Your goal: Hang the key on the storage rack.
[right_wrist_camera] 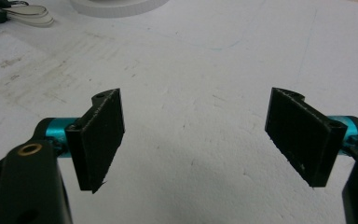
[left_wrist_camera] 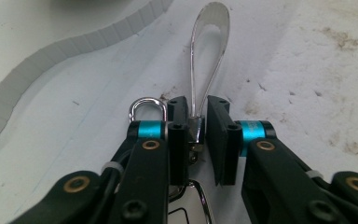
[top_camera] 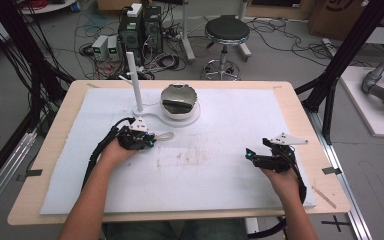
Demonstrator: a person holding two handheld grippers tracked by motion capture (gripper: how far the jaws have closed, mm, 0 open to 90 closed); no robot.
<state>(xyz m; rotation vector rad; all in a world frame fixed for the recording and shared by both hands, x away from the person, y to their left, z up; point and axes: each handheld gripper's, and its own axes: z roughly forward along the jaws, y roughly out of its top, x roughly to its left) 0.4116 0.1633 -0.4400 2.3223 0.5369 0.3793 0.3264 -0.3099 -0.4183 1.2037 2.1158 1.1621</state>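
between the left hand-held gripper (left_wrist_camera: pixel 196 135) pads sits the metal loop tool (left_wrist_camera: pixel 208 56), clenched, long axis toward twelve o'clock.

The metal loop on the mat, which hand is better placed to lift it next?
Left. The left tongs are already closed on the neck of the metal loop, which lies on the mat near the stand. The right tongs are open, apart from it.
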